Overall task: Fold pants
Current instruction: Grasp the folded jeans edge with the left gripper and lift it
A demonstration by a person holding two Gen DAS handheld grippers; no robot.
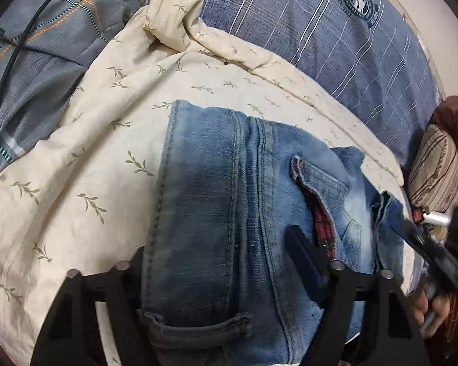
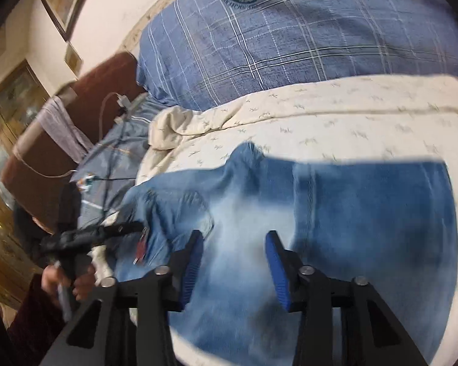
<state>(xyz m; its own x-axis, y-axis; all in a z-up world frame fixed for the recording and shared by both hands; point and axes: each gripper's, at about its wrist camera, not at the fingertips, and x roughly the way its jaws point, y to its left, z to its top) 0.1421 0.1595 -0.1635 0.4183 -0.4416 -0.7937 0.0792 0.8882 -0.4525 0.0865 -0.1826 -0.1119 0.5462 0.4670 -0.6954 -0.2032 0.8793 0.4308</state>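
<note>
Faded blue jeans (image 1: 216,201) lie folded on a cream leaf-print quilt (image 1: 76,158). In the left wrist view my left gripper (image 1: 216,244) straddles a folded layer of denim: its right finger (image 1: 302,256) shows beside a red-lined pocket (image 1: 320,222), its left finger is hidden under the cloth. I cannot tell whether it grips. In the blurred right wrist view my right gripper (image 2: 235,253) is open and empty, hovering just above the jeans (image 2: 336,219). The other gripper shows at that view's left (image 2: 100,235), touching the jeans' edge.
A blue plaid duvet (image 2: 290,36) lies behind the quilt (image 2: 336,116). A brown headboard (image 2: 61,122) and cables (image 2: 107,106) are at the left. In the left wrist view a black cable (image 1: 18,45) crosses a grey cover, and a striped pillow (image 1: 436,167) lies right.
</note>
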